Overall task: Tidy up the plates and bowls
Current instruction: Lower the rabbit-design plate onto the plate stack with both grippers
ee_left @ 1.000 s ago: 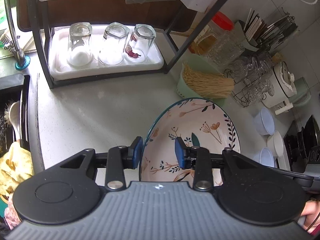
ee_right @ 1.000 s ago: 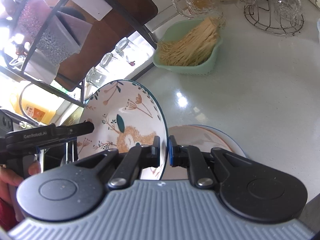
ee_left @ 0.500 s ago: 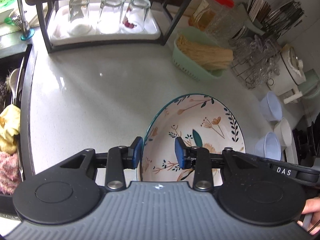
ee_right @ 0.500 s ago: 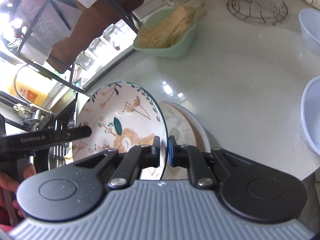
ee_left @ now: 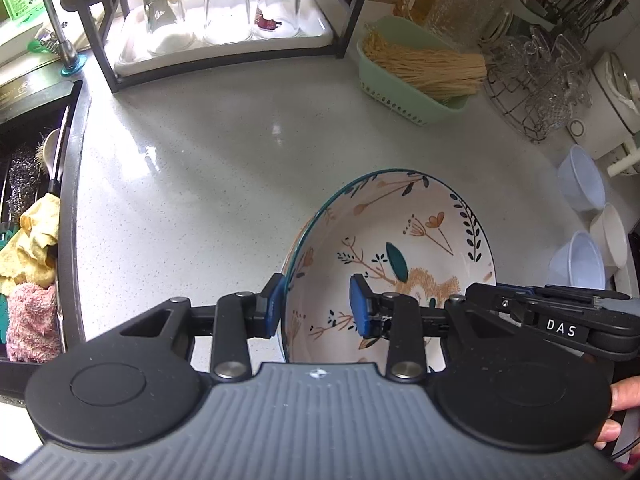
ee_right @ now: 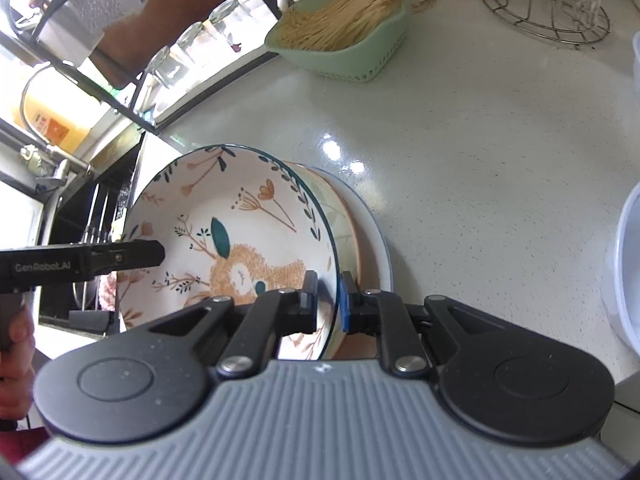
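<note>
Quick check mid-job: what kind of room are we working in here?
Almost certainly a home kitchen: a countertop beside a sink with a faucet, upturned glasses on a drying rack, and the floral bowl in the right gripper.

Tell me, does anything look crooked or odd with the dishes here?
Yes: the floral bowl is tipped up on edge, not flat. The right gripper pinches its rim, while the left gripper straddles the opposite rim, open. It leans over a stack of plates on the countertop. No chips or spills visible.

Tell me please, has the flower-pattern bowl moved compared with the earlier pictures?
Yes. In the right wrist view the floral bowl, gripped by the right tool, now overlaps more of the stacked plates on the counter, having shifted toward them from beside.
</note>
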`<state>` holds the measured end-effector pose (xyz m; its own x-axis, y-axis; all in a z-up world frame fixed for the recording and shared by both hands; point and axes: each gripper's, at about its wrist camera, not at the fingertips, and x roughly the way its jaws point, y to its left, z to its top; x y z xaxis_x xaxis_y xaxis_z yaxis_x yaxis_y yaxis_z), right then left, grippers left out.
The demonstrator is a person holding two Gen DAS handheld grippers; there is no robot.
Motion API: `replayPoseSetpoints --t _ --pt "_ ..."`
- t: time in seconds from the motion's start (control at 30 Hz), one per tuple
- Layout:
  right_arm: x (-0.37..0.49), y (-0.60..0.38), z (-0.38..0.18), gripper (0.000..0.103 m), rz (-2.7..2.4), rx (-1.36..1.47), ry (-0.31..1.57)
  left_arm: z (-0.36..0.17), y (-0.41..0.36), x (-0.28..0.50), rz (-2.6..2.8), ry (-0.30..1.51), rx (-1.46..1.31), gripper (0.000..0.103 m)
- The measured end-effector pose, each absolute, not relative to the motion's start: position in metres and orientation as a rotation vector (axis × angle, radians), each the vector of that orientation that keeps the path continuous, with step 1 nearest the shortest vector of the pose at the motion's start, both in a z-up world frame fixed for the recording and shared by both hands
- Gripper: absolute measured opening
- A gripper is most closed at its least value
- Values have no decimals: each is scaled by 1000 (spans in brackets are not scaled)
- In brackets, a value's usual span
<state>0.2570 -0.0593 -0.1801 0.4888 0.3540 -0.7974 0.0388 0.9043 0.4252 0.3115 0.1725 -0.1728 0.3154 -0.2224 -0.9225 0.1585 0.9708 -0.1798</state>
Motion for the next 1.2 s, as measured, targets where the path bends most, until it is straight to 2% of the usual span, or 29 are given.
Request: replayPoseSetpoints --t 0.23,0.73,1.2 --pt "260 -65 -187 14 247 459 1083 -169 169 313 -222 1212 -44 39" --pt "274 -54 -183 16 283 340 1124 -183 170 318 -184 1287 -36 39" --pt "279 -47 -172 16 272 227 1061 -186 164 318 -152 1296 -14 39"
